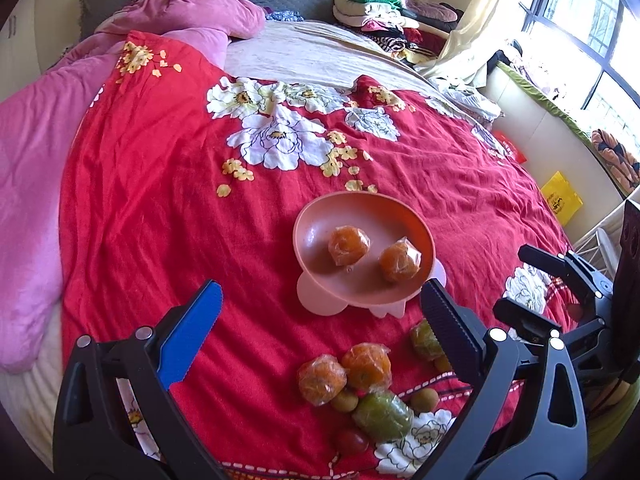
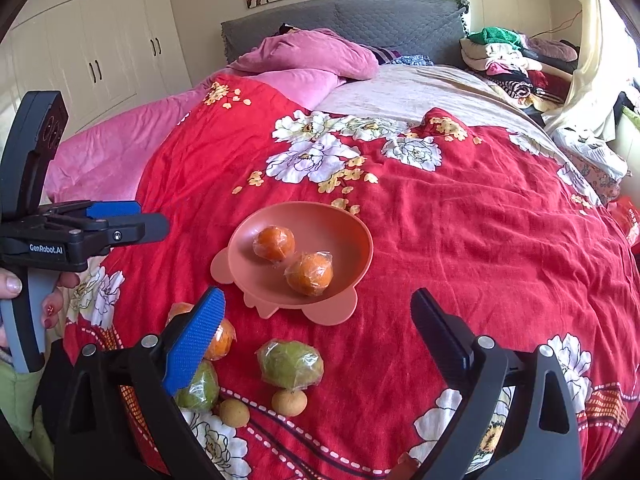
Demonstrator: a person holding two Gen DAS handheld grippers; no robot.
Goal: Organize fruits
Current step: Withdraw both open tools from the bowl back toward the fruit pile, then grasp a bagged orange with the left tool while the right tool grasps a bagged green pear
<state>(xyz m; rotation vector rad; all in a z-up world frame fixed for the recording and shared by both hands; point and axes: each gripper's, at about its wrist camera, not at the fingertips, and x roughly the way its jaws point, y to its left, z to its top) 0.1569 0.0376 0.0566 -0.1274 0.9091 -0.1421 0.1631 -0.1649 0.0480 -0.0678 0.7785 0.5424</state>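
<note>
A pink footed bowl [image 1: 320, 216] [image 2: 344, 224] stands on the red floral bedspread and holds two plastic-wrapped oranges [image 1: 348, 245] [image 2: 275, 242]. In front of it lies a loose pile: two wrapped oranges [image 1: 366, 365], wrapped green fruits [image 1: 383, 416] [image 2: 290, 364], small brown round fruits [image 2: 289, 402] and a red one [image 1: 352, 442]. My left gripper [image 1: 320, 298] is open and empty, above the pile. My right gripper [image 2: 318, 306] is open and empty, just in front of the bowl, over the green fruit.
The bedspread [image 1: 160, 200] covers most of the bed. A pink quilt [image 1: 36, 152] lies at the left, folded clothes [image 1: 380, 20] at the far right corner. The left gripper shows at the left edge of the right wrist view [image 2: 120, 224].
</note>
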